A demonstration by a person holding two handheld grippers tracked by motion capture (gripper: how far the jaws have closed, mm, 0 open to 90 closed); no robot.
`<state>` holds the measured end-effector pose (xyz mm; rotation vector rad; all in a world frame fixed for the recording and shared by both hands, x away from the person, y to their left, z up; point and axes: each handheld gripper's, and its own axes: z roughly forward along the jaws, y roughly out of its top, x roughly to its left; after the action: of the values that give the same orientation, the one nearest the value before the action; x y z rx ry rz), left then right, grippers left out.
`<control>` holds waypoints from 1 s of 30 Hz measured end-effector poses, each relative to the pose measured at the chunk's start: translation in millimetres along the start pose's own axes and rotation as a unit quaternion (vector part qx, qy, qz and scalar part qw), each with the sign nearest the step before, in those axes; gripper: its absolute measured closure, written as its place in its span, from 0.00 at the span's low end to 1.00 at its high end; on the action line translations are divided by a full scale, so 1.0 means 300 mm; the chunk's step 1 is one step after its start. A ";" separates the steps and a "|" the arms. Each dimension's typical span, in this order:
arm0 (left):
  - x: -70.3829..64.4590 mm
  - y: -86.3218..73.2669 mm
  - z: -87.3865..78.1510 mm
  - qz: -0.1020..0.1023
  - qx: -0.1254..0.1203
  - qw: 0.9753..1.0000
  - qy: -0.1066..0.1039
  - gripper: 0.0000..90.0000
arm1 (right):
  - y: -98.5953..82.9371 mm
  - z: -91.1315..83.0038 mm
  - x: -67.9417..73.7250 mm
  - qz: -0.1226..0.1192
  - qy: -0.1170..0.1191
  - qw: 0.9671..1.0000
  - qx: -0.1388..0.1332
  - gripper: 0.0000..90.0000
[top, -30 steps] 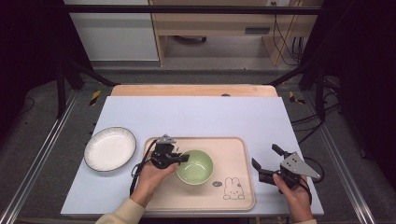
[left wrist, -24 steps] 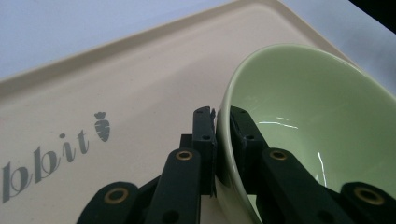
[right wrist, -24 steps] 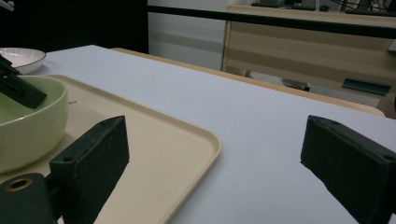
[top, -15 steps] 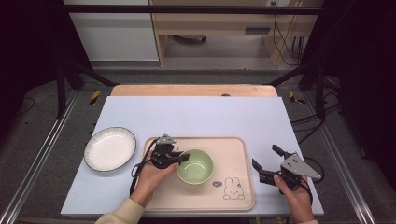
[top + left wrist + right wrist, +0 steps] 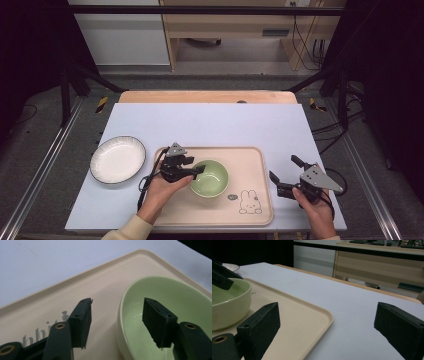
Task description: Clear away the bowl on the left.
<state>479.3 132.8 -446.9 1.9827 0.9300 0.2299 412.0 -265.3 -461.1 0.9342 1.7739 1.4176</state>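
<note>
change: none across the last second, left gripper (image 5: 196, 171) holds position | fingers apart, straddling left rim of green bowl (image 5: 210, 178) on beige tray (image 5: 257, 200), not clamped | right gripper (image 5: 285, 178) fingers apart, idle over counter (image 5: 225, 125) | judged: grasp pending

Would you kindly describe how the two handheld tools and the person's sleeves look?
Both tools are black with two flat rectangular jaws and brass-coloured rivets. The left tool and right tool each carry a grey three-cornered plate; a black cable trails from each. A cream sleeve covers the left forearm.
</note>
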 end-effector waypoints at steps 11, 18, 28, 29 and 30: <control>-0.001 0.010 -0.051 0.046 -0.060 0.997 -0.024 0.23 | 0.007 -0.006 -0.001 0.003 0.000 1.000 -0.019 0.06; -0.001 0.019 -0.083 0.070 -0.102 0.992 -0.028 0.17 | 0.009 0.004 0.013 -0.003 0.009 1.000 -0.017 0.06; -0.022 0.023 -0.118 0.095 -0.157 0.983 -0.025 0.13 | 0.010 0.006 0.017 -0.007 0.010 1.000 -0.015 0.06; -0.022 0.024 -0.121 0.095 -0.163 0.982 -0.026 0.13 | 0.010 0.005 0.016 -0.007 0.010 1.000 -0.015 0.06; -0.020 0.024 -0.125 0.094 -0.166 0.981 -0.027 0.12 | 0.010 0.005 0.016 -0.007 0.009 1.000 -0.015 0.06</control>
<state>460.4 151.0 -418.4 1.7545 0.6230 0.4098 411.2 -259.9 -458.7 0.8941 1.7648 1.4438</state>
